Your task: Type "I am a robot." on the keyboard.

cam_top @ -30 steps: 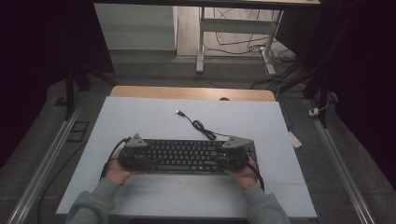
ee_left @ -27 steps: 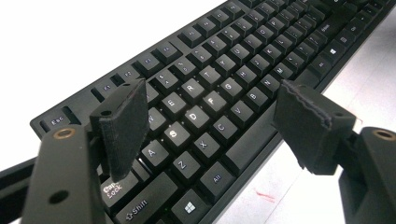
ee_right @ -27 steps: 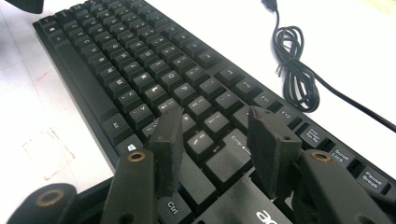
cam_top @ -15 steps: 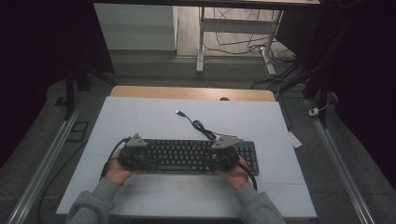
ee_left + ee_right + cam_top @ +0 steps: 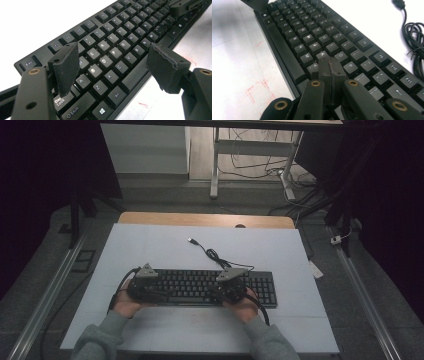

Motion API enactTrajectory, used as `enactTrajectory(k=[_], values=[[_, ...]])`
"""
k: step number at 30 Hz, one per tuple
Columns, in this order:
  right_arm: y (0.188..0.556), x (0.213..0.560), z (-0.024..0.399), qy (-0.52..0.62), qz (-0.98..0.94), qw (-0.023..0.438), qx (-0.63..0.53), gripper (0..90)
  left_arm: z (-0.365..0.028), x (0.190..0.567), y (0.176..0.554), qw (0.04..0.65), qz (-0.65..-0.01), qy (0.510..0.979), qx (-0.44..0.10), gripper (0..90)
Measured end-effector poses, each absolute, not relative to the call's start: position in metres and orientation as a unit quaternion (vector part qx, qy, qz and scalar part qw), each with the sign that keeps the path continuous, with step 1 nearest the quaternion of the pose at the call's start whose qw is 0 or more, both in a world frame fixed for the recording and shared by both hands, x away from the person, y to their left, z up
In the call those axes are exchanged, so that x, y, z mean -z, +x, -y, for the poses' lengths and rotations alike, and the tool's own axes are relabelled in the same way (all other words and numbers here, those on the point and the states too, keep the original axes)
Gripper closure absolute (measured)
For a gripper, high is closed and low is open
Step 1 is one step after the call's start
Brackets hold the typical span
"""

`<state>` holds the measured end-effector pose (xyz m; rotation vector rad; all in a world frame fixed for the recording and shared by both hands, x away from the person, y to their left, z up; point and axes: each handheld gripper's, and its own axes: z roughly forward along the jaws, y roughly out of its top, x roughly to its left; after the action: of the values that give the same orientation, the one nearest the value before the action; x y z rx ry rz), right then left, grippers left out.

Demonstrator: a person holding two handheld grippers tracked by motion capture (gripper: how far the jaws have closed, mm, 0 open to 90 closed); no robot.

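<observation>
Keyboard (image 5: 200,287) flat on desk (image 5: 165,245), long axis left-right. Left gripper (image 5: 112,62) spread over its left end, astride the A-S-D keys. Right gripper (image 5: 331,72) pressed together, empty, above keys right of centre; shifted inward from the right end since earlier frames.

A pale counter (image 5: 165,245) with a wooden far edge carries a black keyboard (image 5: 200,287) near its front; the keyboard's coiled cable (image 5: 212,254) lies just beyond, plug toward the far side.
</observation>
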<state>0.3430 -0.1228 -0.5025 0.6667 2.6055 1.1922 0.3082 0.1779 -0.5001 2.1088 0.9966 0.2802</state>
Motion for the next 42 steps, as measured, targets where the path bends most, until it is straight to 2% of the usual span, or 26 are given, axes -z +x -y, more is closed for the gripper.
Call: enactTrajectory(k=[24,33,39,42], values=[[0.345,0.516,0.113,0.227,-0.893,0.103,-0.375,89.6,-0.178,0.500,0.308,0.383,-0.389,0.830,-0.112,26.4],[0.344,0.501,0.129,0.233,-0.872,0.119,-0.415,89.0,-0.179,0.500,0.308,0.386,-0.390,0.828,-0.115,26.5],[0.345,0.496,0.156,0.267,-0.852,0.138,-0.428,69.7,-0.179,0.499,0.308,0.387,-0.392,0.826,-0.118,26.5],[0.345,0.496,0.171,0.278,-0.846,0.144,-0.431,64.1,-0.179,0.499,0.307,0.388,-0.391,0.826,-0.122,26.4]])
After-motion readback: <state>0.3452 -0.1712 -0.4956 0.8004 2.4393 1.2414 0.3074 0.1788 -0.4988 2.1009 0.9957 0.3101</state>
